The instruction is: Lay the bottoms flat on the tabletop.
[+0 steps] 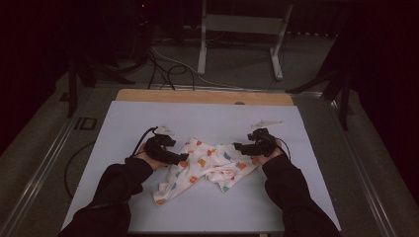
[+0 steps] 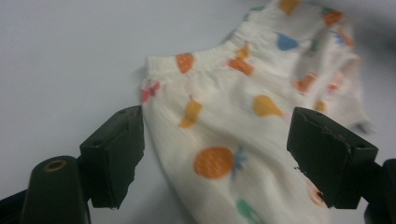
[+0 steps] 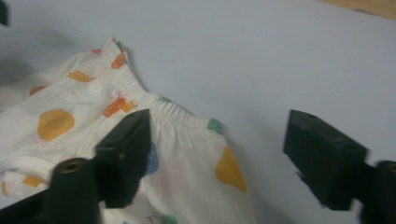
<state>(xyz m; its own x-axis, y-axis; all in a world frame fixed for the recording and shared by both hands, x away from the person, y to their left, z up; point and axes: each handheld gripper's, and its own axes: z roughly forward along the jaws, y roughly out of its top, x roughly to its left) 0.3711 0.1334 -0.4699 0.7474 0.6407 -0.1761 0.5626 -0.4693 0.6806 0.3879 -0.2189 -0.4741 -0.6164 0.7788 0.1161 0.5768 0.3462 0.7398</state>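
Lying crumpled at the middle of the white counter (image 1: pixel 123 128), small fruit-print shorts (image 1: pixel 207 170) are flanked by the left gripper (image 1: pixel 184 159) and right gripper (image 1: pixel 238 147). Both sets of jaws are held open over the elastic waistband (image 2: pixel 205 59), nothing gripped, probably placed for taking its two ends.

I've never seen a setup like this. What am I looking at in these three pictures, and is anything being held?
A person at a table holds a hand tool with a two-jawed claw in each hand. The top picture looks down from above: the left claw and right claw sit at either end of a small white garment printed with fruit. The other two pictures come from cameras riding on each claw, looking along its black jaws. In both, the jaws stand wide apart with the elastic waistband ahead; nothing is gripped.
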